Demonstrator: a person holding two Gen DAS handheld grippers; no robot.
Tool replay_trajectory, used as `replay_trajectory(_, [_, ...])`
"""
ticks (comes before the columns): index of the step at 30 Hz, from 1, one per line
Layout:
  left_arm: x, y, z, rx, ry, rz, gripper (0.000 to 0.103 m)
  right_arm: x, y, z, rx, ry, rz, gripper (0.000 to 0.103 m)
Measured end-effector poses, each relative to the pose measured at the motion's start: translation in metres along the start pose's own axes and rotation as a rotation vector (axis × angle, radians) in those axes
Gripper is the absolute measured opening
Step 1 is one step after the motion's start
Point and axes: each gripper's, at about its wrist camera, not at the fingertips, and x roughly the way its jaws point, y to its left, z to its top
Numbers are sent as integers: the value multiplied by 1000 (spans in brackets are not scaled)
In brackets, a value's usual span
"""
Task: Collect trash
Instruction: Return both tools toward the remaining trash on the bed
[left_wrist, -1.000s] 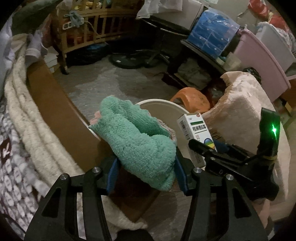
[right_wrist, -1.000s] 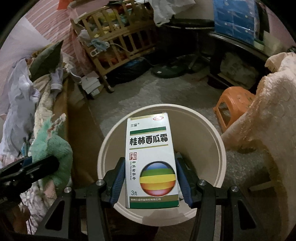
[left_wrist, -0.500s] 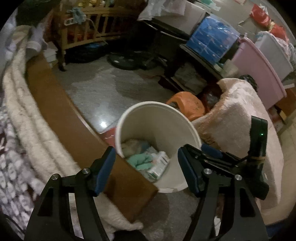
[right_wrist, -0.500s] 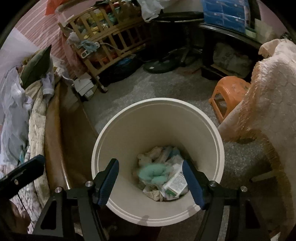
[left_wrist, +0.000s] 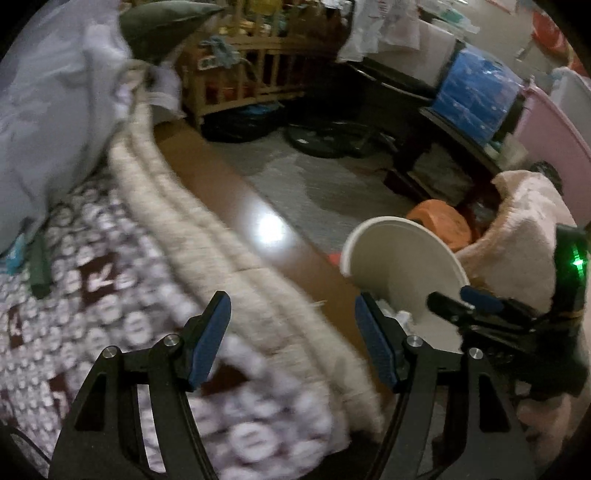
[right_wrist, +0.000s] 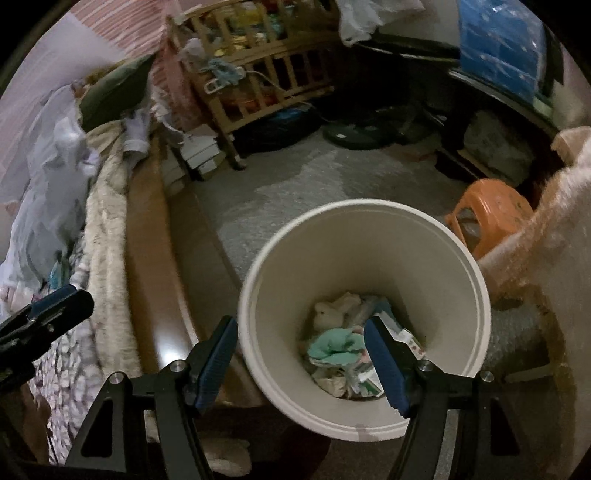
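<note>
My right gripper (right_wrist: 301, 356) hangs with its blue fingers (right_wrist: 218, 360) spread wide and nothing between them; its jaws have just been opening, and it sits over the near left rim of the white bin (right_wrist: 476, 280). Down at the bottom of the bin lie the green cloth (right_wrist: 334, 345), a small printed box (right_wrist: 406, 338) beside it and some pale crumpled scraps. My left gripper (left_wrist: 291, 341) is to the left of the bin, over the bed's patterned blanket (left_wrist: 110, 280), fingers likewise wide apart and empty, its jaws having just been opening too. The cream fringe of a second blanket (left_wrist: 207, 236) and the brown bed edge (left_wrist: 236, 206) run between that gripper and the bin. Just right of the bin a pink fuzzy throw (right_wrist: 565, 236) drapes down; behind the bin stands an orange stool (right_wrist: 491, 210). Farther back from the bin, across the grey floor (right_wrist: 295, 192), is a wooden crib (right_wrist: 266, 85).
</note>
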Motion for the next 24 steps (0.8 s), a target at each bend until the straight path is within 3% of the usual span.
replay_trajectory(8, [-16, 72, -14, -93, -7, 100, 69, -7, 60, 6, -101, -22, 61, 69])
replay_trajectory(13, [-26, 136, -27, -205, -7, 147, 69, -4, 105, 12, -162, -23, 132, 69])
replay_trajectory(24, [-55, 292, -49, -393, -13, 305, 69, 39, 245, 16, -375, 40, 290, 68])
